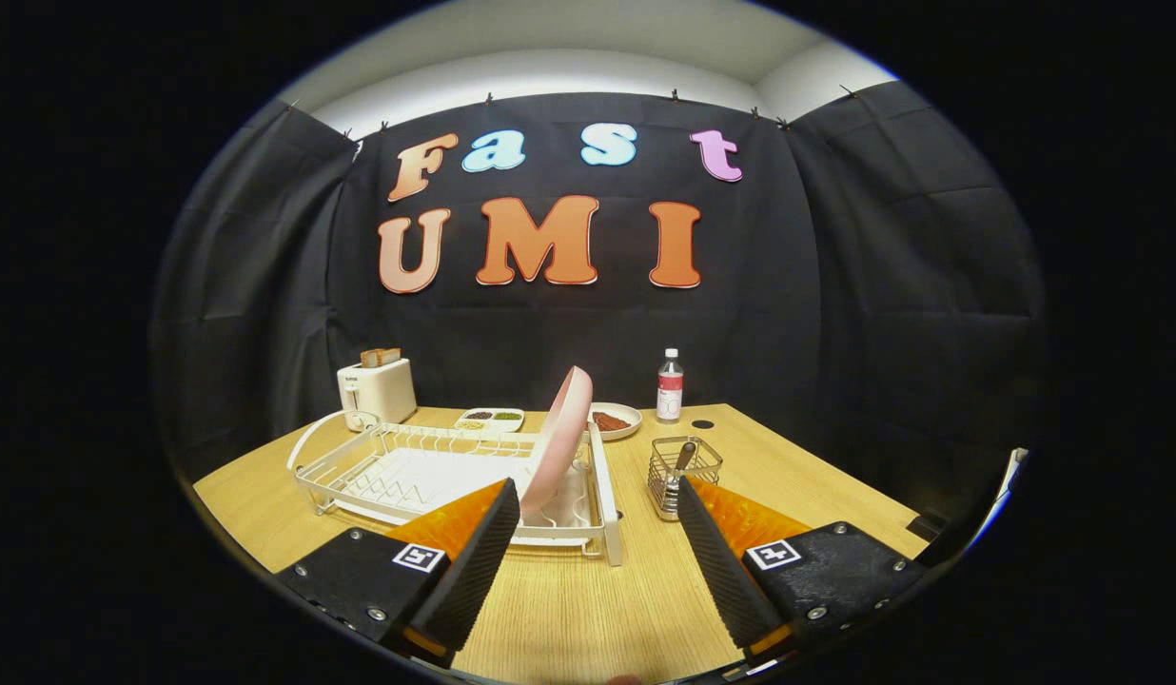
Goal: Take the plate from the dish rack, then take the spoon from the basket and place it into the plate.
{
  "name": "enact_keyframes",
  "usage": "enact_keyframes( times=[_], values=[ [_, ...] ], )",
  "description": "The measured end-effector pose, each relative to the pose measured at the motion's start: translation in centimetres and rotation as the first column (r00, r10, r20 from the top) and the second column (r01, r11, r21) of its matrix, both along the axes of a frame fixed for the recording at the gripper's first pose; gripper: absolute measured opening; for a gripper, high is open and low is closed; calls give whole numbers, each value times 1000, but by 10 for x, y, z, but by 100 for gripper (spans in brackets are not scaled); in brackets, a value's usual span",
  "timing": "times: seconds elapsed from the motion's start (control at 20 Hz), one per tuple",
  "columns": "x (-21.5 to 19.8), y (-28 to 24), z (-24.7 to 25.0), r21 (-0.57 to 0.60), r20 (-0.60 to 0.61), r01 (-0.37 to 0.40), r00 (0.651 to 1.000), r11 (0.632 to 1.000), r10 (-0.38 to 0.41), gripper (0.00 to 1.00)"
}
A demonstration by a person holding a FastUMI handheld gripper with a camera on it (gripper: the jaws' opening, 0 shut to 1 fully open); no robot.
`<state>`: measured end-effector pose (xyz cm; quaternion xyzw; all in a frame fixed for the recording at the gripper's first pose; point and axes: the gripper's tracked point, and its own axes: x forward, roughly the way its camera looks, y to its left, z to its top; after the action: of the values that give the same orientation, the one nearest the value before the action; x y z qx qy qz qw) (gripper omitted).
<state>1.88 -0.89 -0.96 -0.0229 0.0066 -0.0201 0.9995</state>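
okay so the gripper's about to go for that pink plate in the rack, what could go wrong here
The plate stands tilted on edge at the dish rack's near end; a one-sided push from the open gripper may tip it. The wire basket holding the spoon stands close beside the rack, so a wide swing could knock it.

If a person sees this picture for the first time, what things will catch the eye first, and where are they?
The pink plate stands out first: it stands on edge at the right end of the white dish rack, just beyond the open tongs. Right of the rack, a wire basket holds a spoon. At the back of the wooden table are a toaster and a bottle.
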Motion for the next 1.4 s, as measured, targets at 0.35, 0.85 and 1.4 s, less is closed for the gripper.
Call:
enact_keyframes(
  times=[0.35,0.85,1.4],
  values=[
    [49,15,2,3,-15,-1,1000,1000,1,99],
    [160,24,31,-45,-43,51,998,998,-53,99],
    [208,12,2,-13,-236,124,964,992,-124,31]
  ],
)
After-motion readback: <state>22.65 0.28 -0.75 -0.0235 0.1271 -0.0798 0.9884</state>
